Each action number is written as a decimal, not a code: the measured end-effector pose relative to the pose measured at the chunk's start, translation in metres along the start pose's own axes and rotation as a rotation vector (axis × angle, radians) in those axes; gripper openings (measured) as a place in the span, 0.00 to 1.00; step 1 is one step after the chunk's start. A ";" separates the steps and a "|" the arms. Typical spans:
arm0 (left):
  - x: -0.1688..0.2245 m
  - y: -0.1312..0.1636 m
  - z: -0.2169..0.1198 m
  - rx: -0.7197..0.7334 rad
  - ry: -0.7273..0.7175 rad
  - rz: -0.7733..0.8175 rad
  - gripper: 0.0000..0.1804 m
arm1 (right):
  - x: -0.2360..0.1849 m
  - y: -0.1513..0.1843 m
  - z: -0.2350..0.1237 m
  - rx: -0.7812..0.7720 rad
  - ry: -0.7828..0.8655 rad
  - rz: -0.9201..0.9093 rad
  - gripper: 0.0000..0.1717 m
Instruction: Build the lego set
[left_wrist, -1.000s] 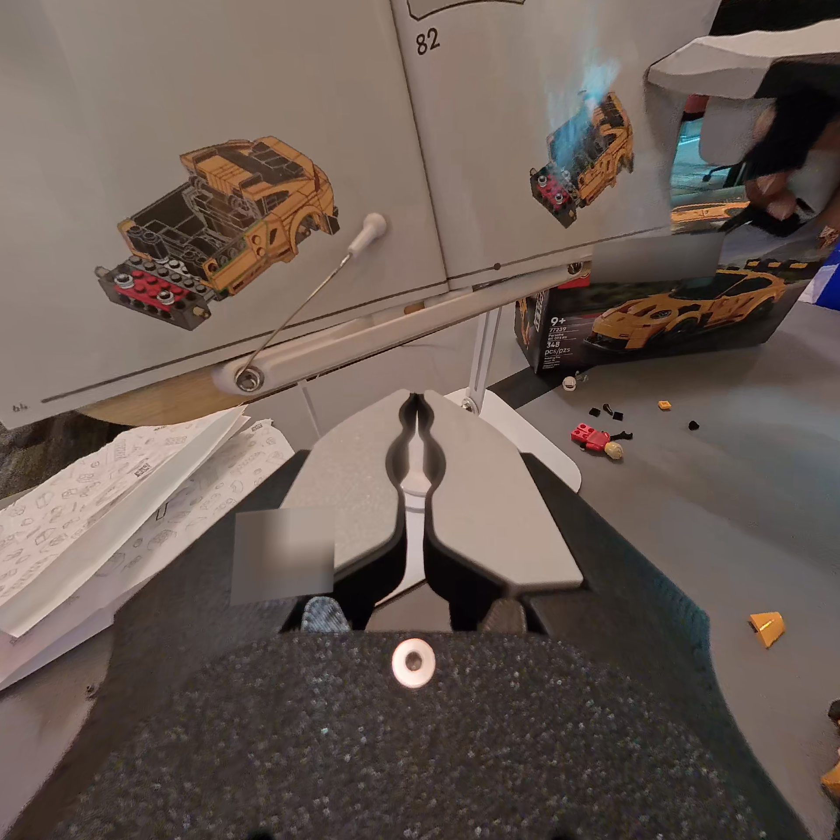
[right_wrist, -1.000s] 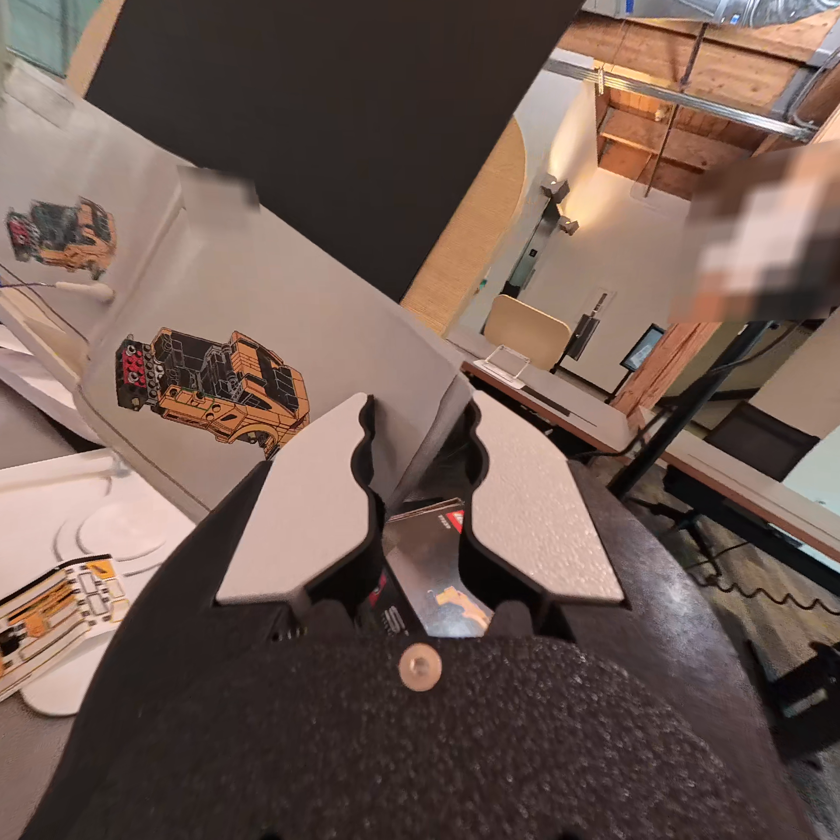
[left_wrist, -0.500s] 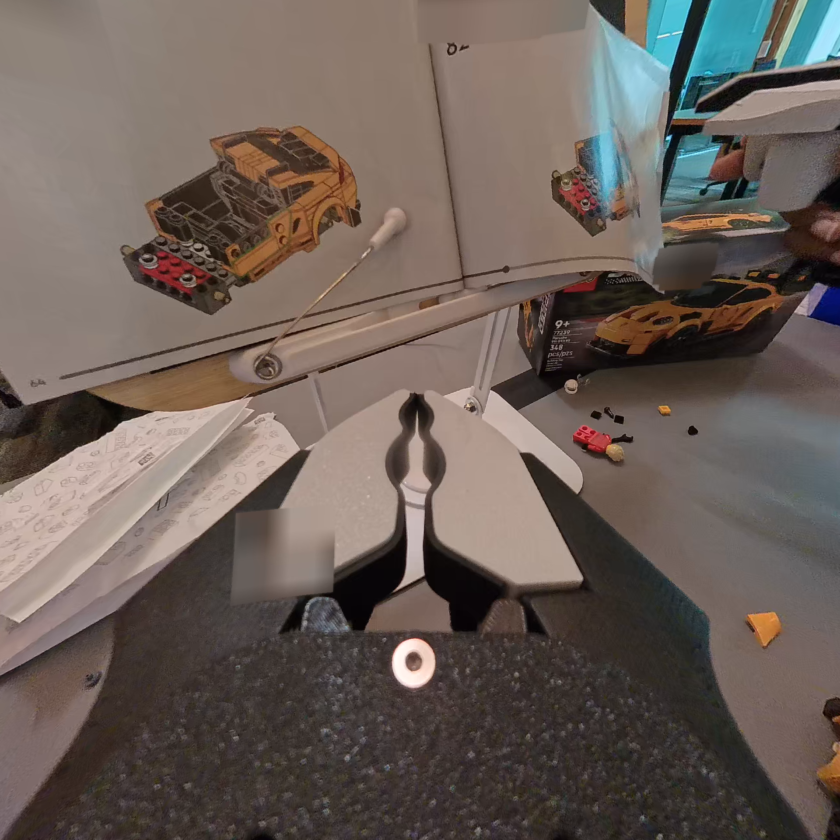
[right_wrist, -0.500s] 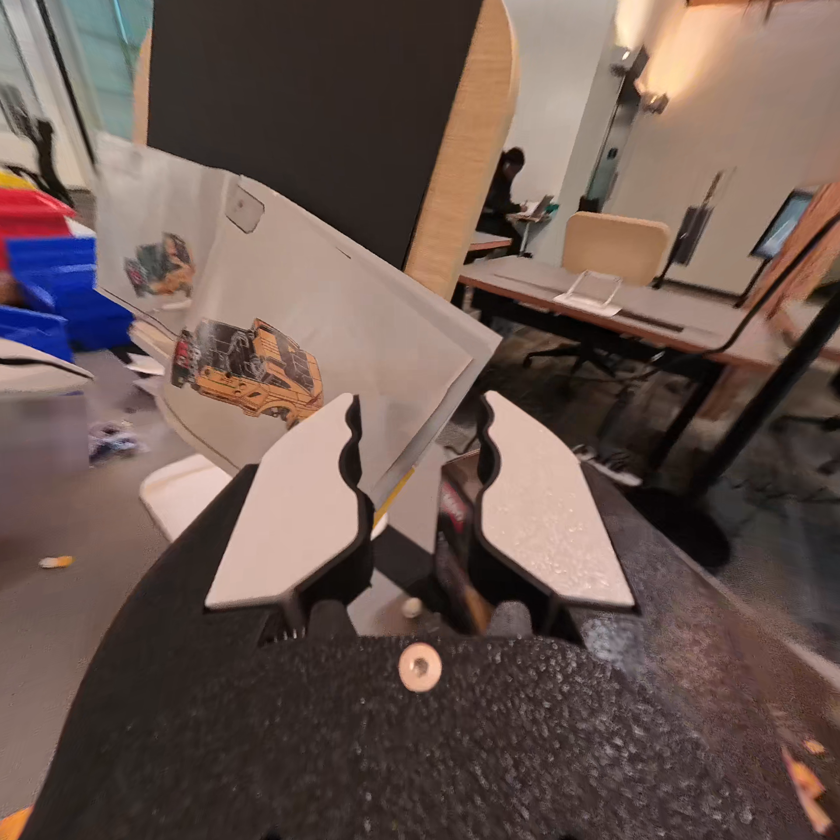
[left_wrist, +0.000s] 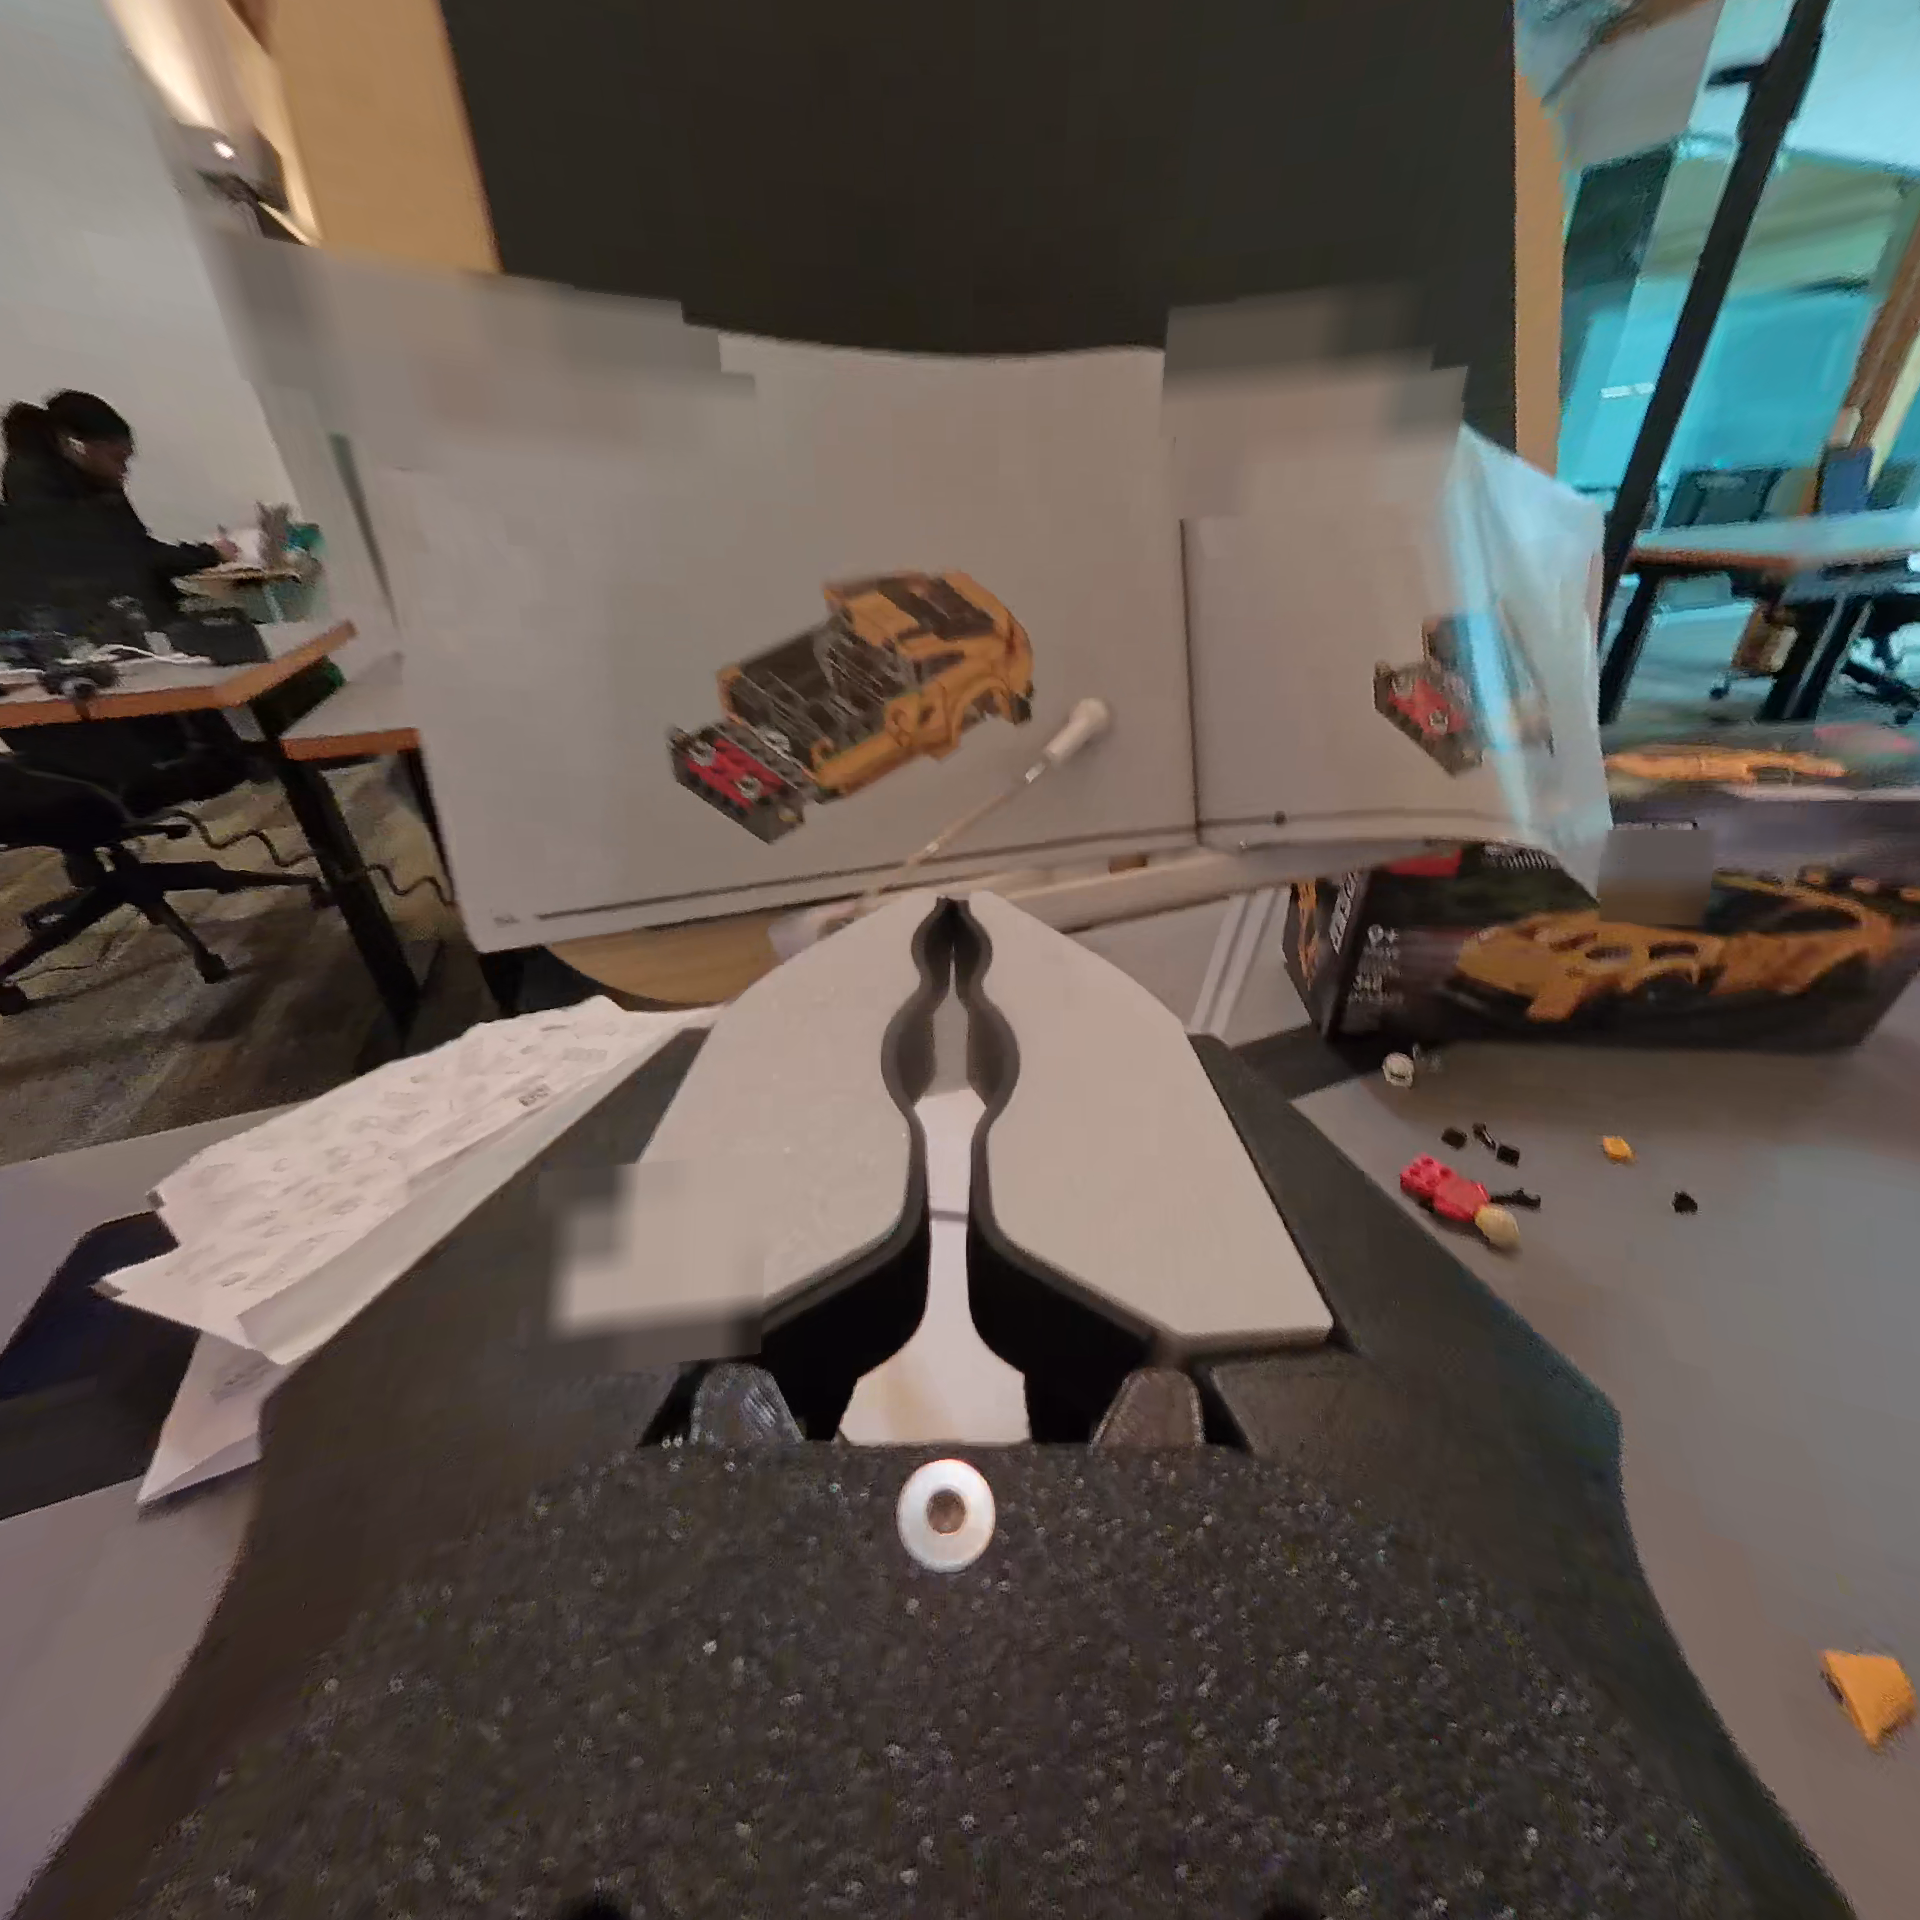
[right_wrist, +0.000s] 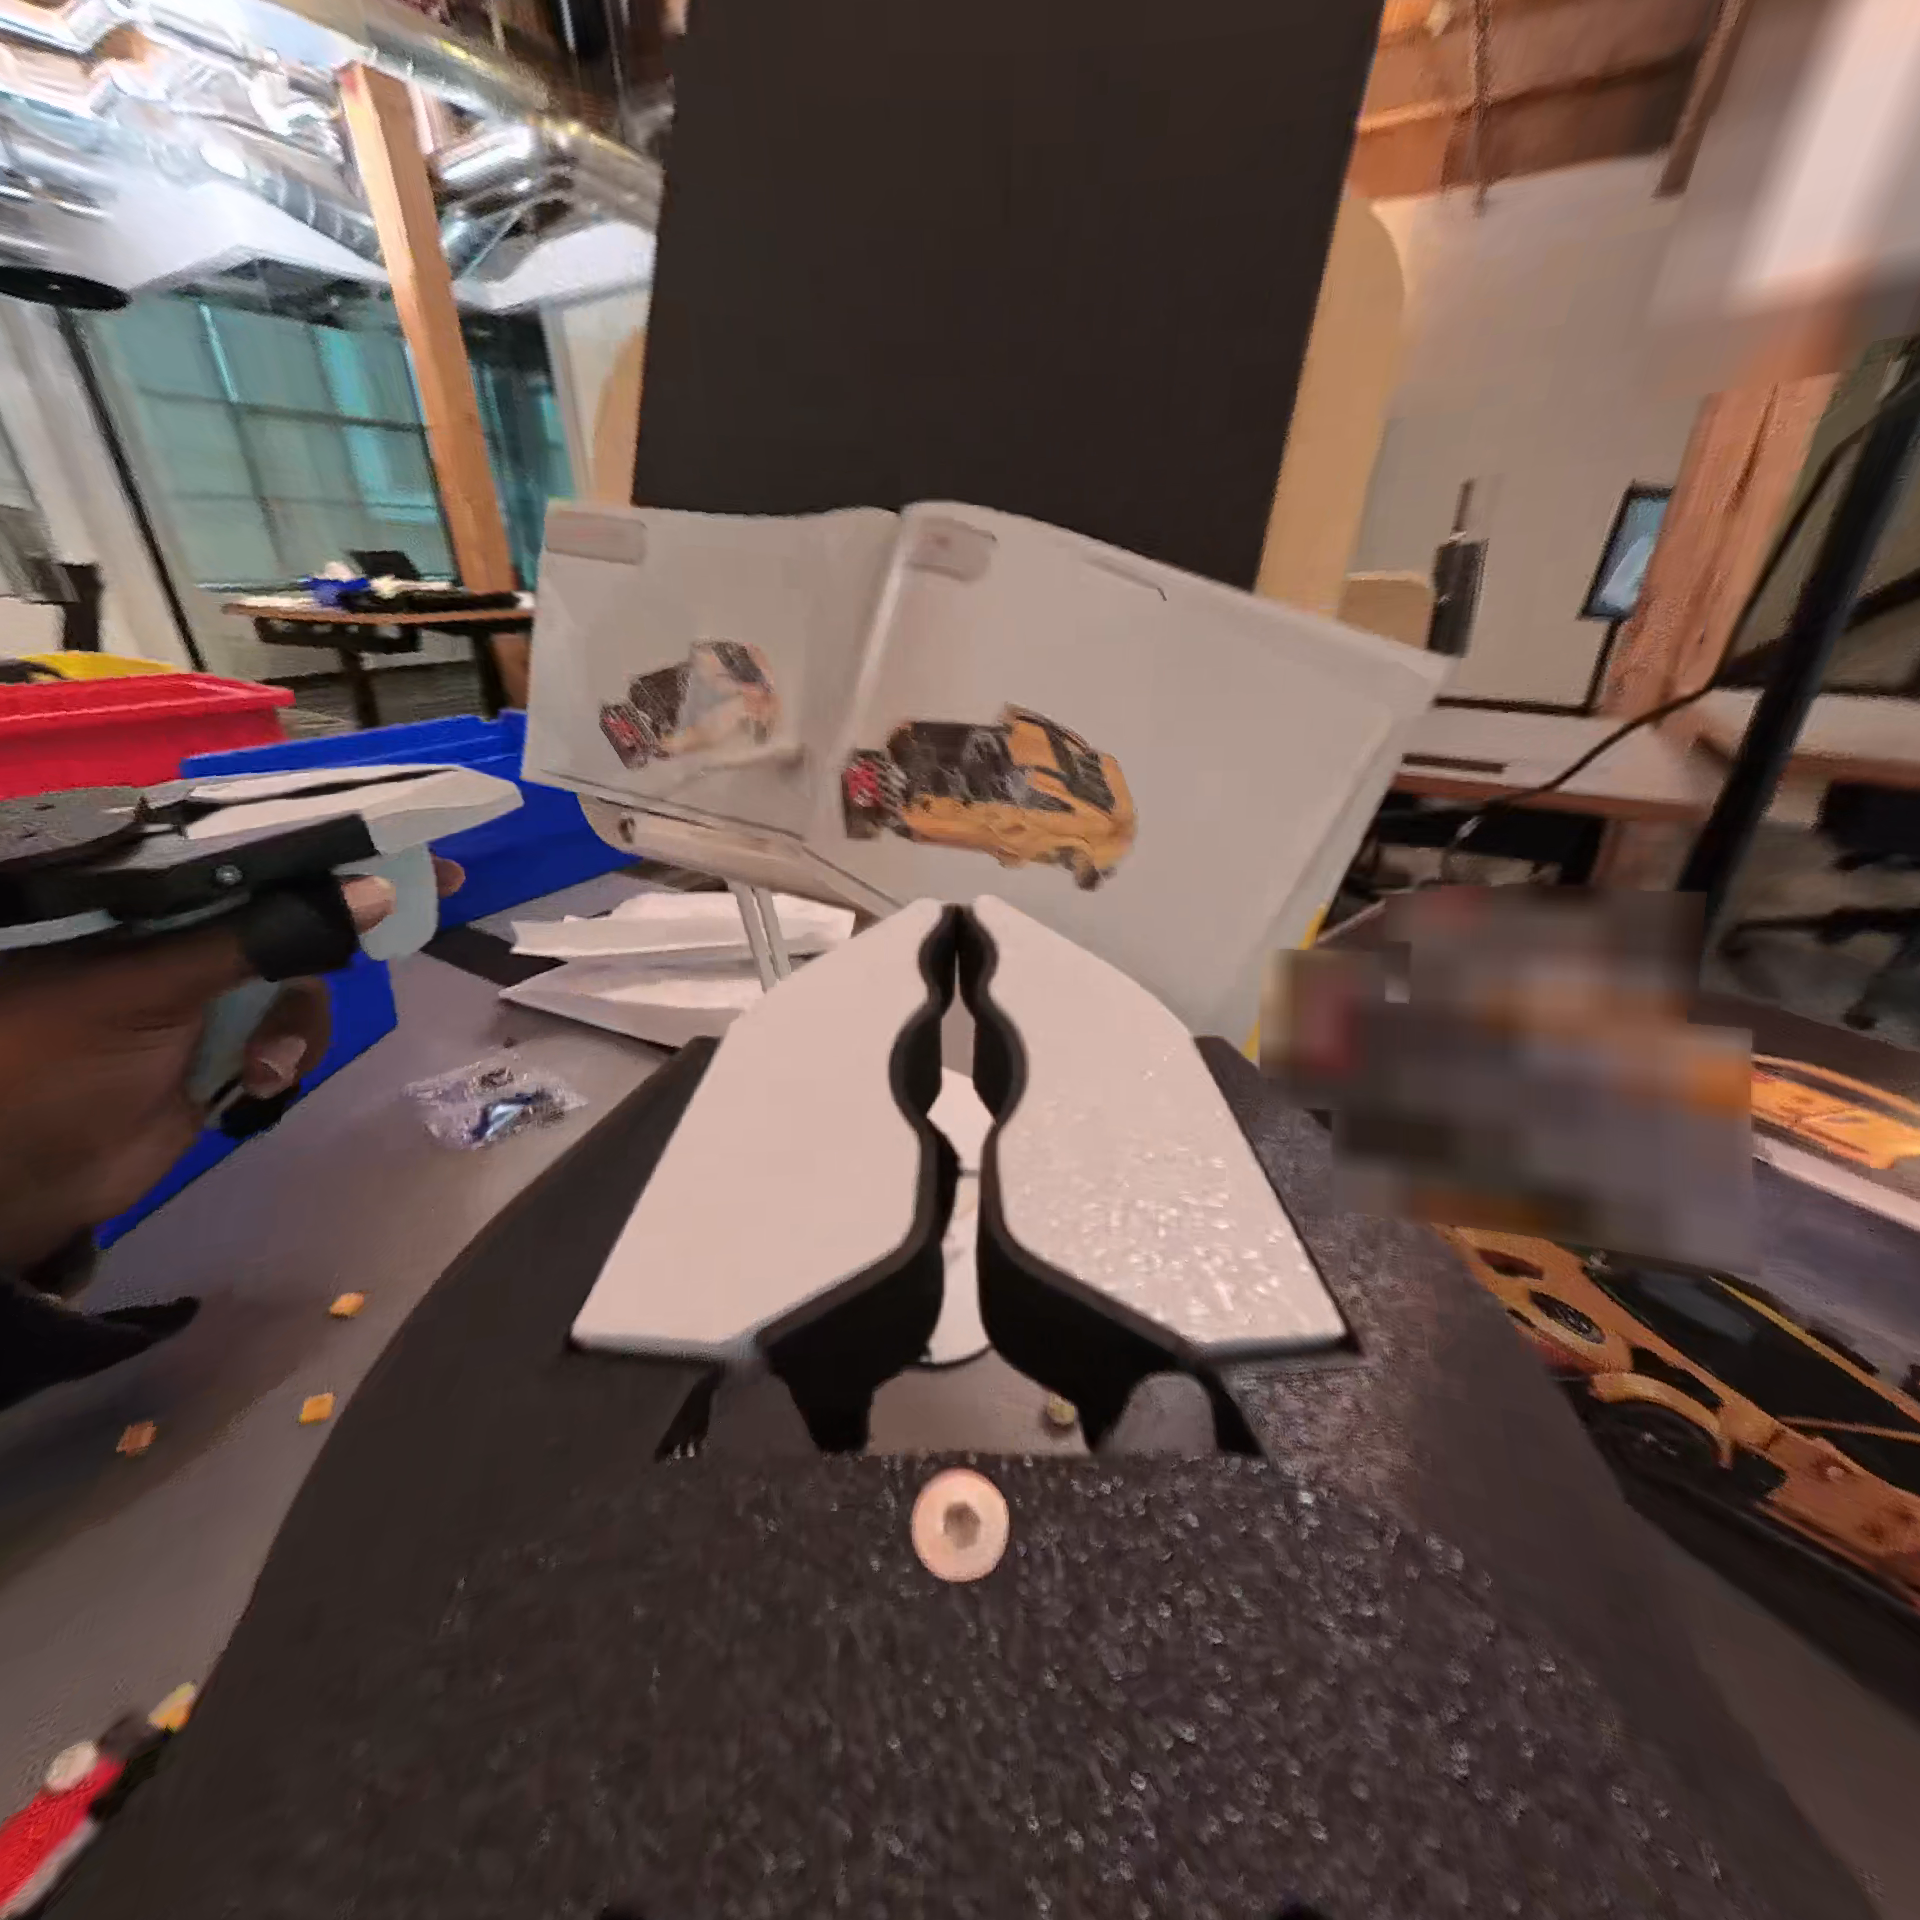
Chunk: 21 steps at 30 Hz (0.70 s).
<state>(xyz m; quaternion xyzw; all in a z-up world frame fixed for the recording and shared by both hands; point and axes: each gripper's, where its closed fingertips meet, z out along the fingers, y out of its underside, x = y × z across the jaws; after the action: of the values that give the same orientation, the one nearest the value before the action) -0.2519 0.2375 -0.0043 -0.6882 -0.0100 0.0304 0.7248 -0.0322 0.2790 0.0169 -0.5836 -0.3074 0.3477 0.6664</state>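
Note:
An open instruction booklet (left_wrist: 831, 623) with pictures of an orange and black brick car leans on a white stand (left_wrist: 1091, 883). My left gripper (left_wrist: 948, 909) is shut and holds nothing, its tips just before the stand's ledge. My right gripper (right_wrist: 956, 914) is shut too, with its fingertips together in front of the booklet's right page (right_wrist: 1195, 727) and apart from it. The left gripper also shows at the left of the right wrist view (right_wrist: 499, 795), held in a hand.
The set's box (left_wrist: 1610, 956) stands right of the stand and also shows in the right wrist view (right_wrist: 1714, 1351). A red minifigure (left_wrist: 1455, 1195), small black and orange pieces (left_wrist: 1870, 1704), folded paper sheets (left_wrist: 364, 1164), a plastic bag (right_wrist: 494, 1107), a blue bin (right_wrist: 488, 769) and a red bin (right_wrist: 125, 717) sit on the grey table. Spacing between my two grippers at the tips: around 25 centimetres. To reach the red minifigure (left_wrist: 1455, 1195) in a straight line is about 20 centimetres for my right fingers, about 30 centimetres for my left.
My right gripper stood open around the right page's edge, then drew back from it and shut. The right page has swung over. My left gripper stayed shut and backed away from the booklet.

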 end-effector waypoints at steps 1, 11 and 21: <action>-0.004 -0.005 -0.003 0.020 -0.016 -0.005 0.00 | -0.011 -0.005 -0.002 0.010 0.020 -0.013 0.00; -0.034 -0.048 -0.005 0.115 -0.125 0.023 0.00 | -0.070 -0.022 0.029 0.085 0.039 -0.057 0.00; -0.075 -0.087 0.053 0.174 -0.216 0.016 0.00 | -0.073 0.002 0.027 0.086 -0.001 -0.187 0.00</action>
<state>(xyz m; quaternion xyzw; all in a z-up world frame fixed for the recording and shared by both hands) -0.3268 0.2815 0.0879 -0.6156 -0.0797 0.1107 0.7762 -0.0963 0.2345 0.0184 -0.5229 -0.3456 0.2975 0.7201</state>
